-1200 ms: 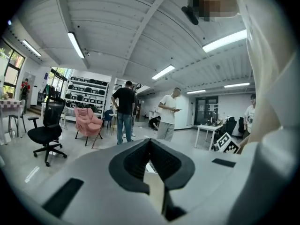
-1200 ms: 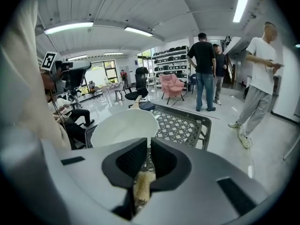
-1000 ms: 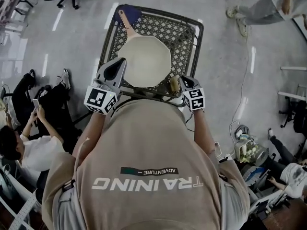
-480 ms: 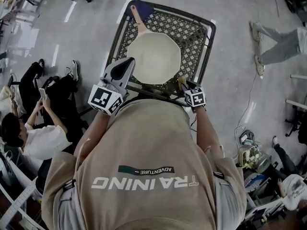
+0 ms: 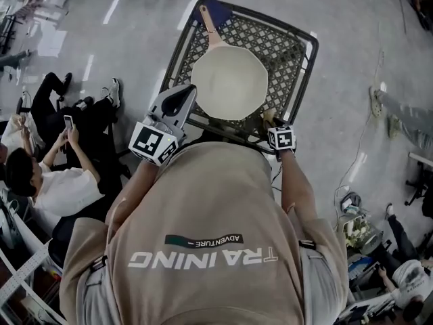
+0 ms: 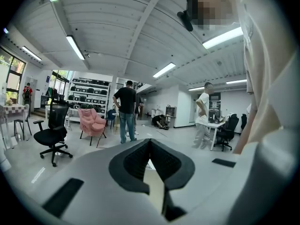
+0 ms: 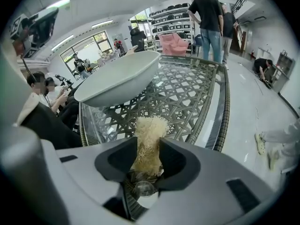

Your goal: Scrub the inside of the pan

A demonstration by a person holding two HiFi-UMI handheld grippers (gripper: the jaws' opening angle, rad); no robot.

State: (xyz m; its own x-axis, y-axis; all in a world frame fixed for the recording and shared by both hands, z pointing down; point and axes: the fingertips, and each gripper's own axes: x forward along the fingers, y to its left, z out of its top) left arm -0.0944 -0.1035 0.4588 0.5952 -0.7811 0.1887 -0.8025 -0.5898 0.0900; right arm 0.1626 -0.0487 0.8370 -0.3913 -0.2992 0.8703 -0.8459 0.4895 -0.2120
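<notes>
A cream pan [image 5: 229, 83] with a pale wooden handle [image 5: 210, 29] lies on a woven lattice table [image 5: 289, 46]. My left gripper [image 5: 189, 91] hangs over the pan's near left rim, raised off it. Its jaws meet at the tips with nothing in them [image 6: 150, 144]. My right gripper [image 5: 271, 121] is at the table's near right edge. Its jaws are opening, and a straw-coloured fibre scrubber [image 7: 149, 139] stands loosely between them [image 7: 148, 156]. From there the pan [image 7: 122, 81] is ahead and to the left.
A blue cloth [image 5: 218, 9] lies under the handle at the table's far corner. Seated people [image 5: 47, 181] are close on the left. Another person's legs [image 5: 399, 114] are on the floor to the right. Standing people and a pink chair [image 6: 91, 123] are farther off.
The head view has drifted, so the table now sits higher and further right. Both grippers keep their places by the pan. The person at the right has moved away.
</notes>
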